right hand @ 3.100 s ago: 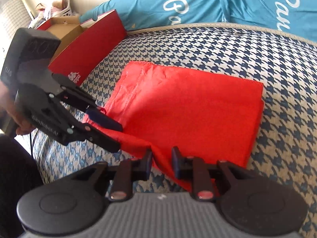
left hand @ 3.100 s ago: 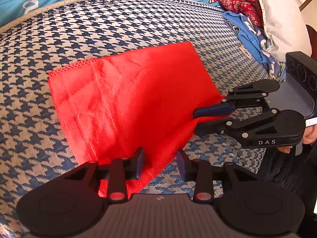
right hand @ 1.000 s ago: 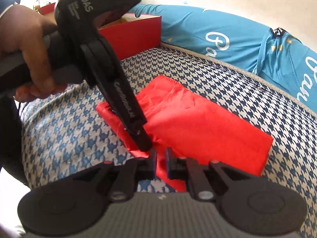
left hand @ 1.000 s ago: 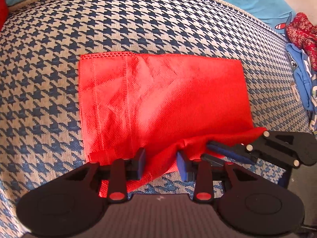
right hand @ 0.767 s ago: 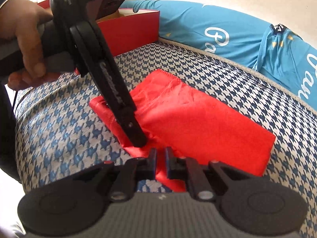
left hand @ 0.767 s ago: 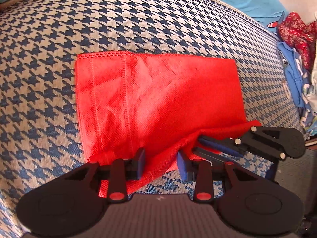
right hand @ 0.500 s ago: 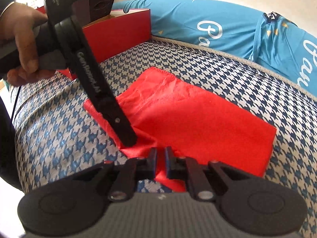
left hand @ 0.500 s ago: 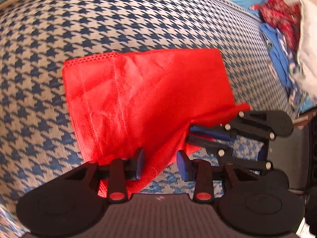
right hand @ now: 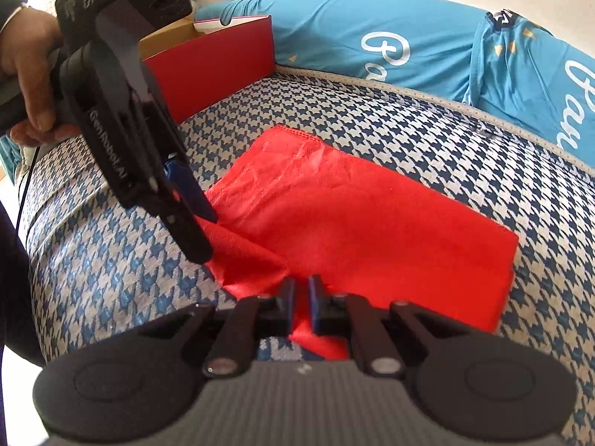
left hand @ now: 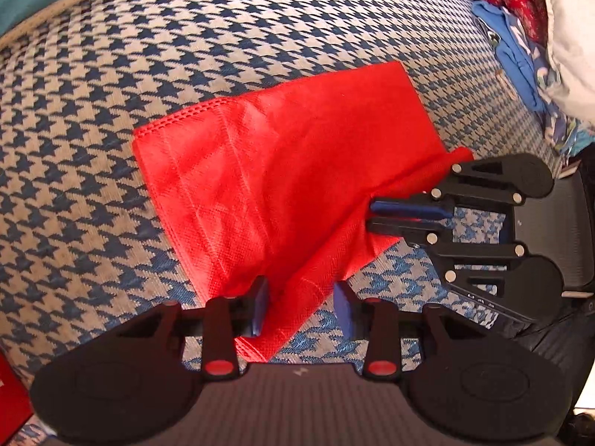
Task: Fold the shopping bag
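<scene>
Two tongs work one red shopping bag (left hand: 282,171), which lies flattened on a houndstooth bed (left hand: 111,148).

Left wrist view: the bag fills the centre of the frame, its near corner running down between the left tongs (left hand: 299,306) at the bottom. Their pads stand apart; one seems to brush the cloth, the other is clear, so nothing is clamped. At right of the frame the right tongs (left hand: 372,213) are closed on the bag's edge.

Right wrist view: the right tongs (right hand: 301,303) at bottom centre pinch a raised ridge of fabric; the left tongs (right hand: 199,230) come down from the upper left onto the bag's left corner.

Risk, as I judge it: with only one side clamped, lifting now would drag the bag askew and leave a crooked fold.
</scene>
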`<state>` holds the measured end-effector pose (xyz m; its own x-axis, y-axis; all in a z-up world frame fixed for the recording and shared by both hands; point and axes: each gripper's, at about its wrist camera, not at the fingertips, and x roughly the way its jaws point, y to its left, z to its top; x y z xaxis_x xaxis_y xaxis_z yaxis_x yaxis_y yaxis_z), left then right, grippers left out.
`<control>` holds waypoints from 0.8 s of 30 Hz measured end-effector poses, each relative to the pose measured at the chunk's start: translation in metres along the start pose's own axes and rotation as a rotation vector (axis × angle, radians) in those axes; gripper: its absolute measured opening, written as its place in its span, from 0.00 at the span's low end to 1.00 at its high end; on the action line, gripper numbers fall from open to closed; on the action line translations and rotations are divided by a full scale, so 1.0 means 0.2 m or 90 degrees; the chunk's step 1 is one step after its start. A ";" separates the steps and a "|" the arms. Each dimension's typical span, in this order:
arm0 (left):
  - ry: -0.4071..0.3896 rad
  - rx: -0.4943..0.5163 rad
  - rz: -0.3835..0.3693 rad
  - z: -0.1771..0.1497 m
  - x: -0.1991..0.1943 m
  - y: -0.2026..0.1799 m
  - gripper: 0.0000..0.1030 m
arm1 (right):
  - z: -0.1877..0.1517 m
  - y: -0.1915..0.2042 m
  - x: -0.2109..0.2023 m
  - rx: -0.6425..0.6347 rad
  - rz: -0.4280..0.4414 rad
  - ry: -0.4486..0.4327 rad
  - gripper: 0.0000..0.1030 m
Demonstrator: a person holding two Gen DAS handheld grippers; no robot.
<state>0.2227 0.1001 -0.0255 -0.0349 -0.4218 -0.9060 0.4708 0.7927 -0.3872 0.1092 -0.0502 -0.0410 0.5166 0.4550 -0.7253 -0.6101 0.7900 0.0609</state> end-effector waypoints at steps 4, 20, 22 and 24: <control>0.011 -0.010 -0.016 0.03 0.03 0.03 0.37 | 0.00 -0.01 0.01 0.017 0.000 0.003 0.05; -0.079 0.268 0.149 -0.34 -0.14 -0.23 0.62 | 0.01 -0.02 0.01 0.012 -0.008 0.002 0.05; -0.070 0.299 0.177 -0.40 -0.14 -0.21 0.62 | 0.00 -0.02 0.01 0.012 -0.009 0.002 0.05; -0.076 0.311 0.187 -0.43 -0.15 -0.18 0.62 | 0.00 -0.02 0.01 0.011 -0.009 0.002 0.05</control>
<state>0.1311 0.1214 0.0002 0.2444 -0.2836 -0.9273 0.7988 0.6010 0.0267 0.1128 -0.0519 -0.0422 0.5235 0.4423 -0.7282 -0.5918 0.8037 0.0628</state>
